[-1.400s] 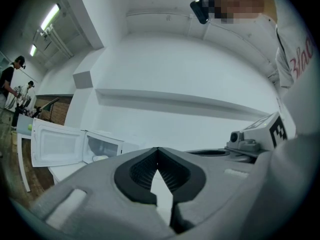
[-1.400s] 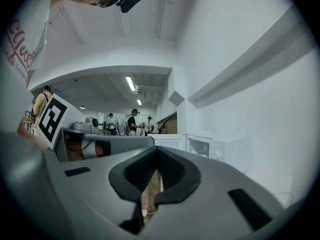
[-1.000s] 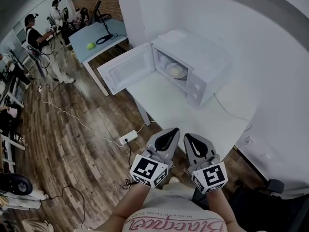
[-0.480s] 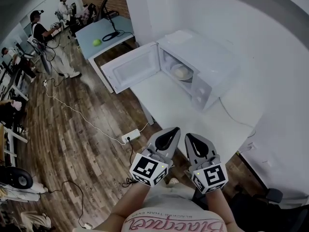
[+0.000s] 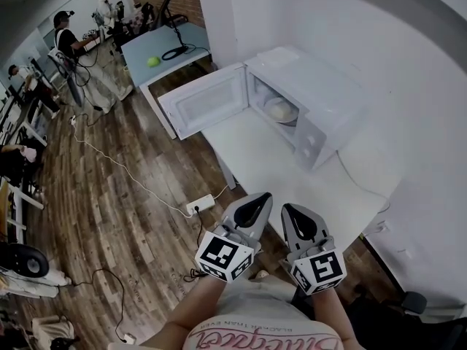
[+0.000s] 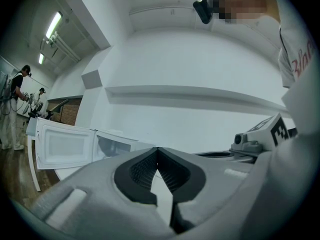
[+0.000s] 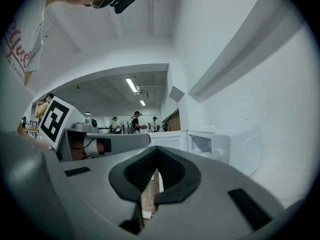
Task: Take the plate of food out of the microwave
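The white microwave (image 5: 321, 97) stands on a white table (image 5: 270, 166) with its door (image 5: 208, 100) swung open to the left. Inside it sits a pale plate of food (image 5: 281, 111). My left gripper (image 5: 257, 197) and right gripper (image 5: 290, 208) are held side by side near my body, at the table's near edge and well short of the microwave. Both are shut with nothing between the jaws. In the left gripper view the left gripper (image 6: 158, 149) points at the open door (image 6: 62, 146). In the right gripper view the right gripper (image 7: 157, 149) has the microwave (image 7: 225, 146) ahead to its right.
A blue table (image 5: 171, 49) with a green ball (image 5: 153, 62) stands beyond the microwave door. Several people (image 5: 69, 35) work at the far left. A power strip (image 5: 198, 206) and cables lie on the wooden floor. A white wall (image 5: 379, 57) runs along the right.
The head view has shifted, so the microwave and the back table sit a little further right in the picture. Both grippers stay shut in the same place near my body.
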### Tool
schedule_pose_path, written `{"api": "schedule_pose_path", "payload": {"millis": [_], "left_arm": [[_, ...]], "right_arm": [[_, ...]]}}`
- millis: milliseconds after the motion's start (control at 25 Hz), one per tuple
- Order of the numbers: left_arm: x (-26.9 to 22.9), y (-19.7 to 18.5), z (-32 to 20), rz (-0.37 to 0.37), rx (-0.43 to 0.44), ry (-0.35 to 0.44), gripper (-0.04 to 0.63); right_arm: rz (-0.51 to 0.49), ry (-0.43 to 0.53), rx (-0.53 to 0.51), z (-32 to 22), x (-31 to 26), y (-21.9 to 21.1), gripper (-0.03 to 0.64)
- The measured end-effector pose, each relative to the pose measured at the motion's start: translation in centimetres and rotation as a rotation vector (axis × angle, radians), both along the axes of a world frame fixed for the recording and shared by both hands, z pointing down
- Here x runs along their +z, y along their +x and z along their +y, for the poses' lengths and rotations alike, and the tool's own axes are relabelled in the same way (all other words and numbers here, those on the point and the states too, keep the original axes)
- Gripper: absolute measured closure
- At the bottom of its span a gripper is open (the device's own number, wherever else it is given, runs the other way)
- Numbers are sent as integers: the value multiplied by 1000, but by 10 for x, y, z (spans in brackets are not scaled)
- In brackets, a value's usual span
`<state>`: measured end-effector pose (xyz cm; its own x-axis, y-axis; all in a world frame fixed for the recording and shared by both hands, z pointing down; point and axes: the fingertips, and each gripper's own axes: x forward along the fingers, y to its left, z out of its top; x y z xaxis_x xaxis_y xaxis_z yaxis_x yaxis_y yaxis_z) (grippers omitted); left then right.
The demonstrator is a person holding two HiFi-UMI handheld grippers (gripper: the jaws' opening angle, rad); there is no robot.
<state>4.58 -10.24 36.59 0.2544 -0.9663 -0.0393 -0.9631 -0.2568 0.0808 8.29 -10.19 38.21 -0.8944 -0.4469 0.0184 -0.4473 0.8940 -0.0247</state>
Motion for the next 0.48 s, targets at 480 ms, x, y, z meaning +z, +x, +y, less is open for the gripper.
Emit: {"api": "schedule_pose_path", "payload": {"millis": [480], "left_arm": [[4, -23, -21, -22, 52, -6, 594]], "right_arm": [[-30, -27, 37, -21, 2, -21, 606]]}}
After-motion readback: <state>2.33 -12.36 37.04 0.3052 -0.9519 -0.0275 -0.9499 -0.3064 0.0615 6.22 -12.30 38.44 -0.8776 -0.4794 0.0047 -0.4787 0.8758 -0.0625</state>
